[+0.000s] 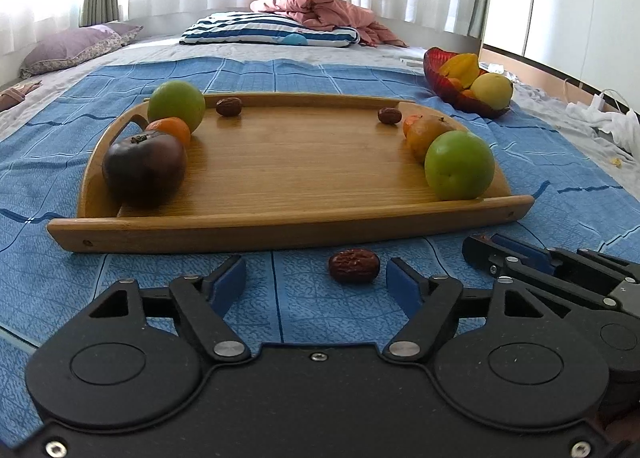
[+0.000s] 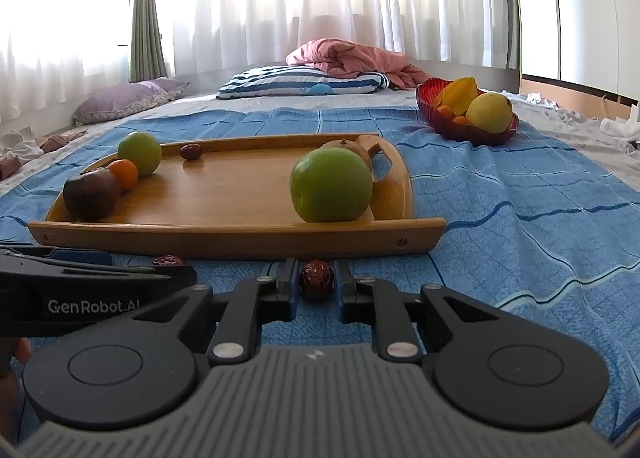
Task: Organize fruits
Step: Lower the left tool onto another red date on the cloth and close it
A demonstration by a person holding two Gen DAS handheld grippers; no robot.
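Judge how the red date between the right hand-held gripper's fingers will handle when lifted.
The red date looks small, so probably light. Its wrinkled skin should give the right hand-held gripper decent friction. Its rounded shape could roll on the blue cloth if released.

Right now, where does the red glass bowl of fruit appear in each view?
Left wrist view: the red glass bowl sits upper right, beyond the tray's right end.
Right wrist view: the bowl sits upper right of centre.
Shared landmark: the wooden tray.
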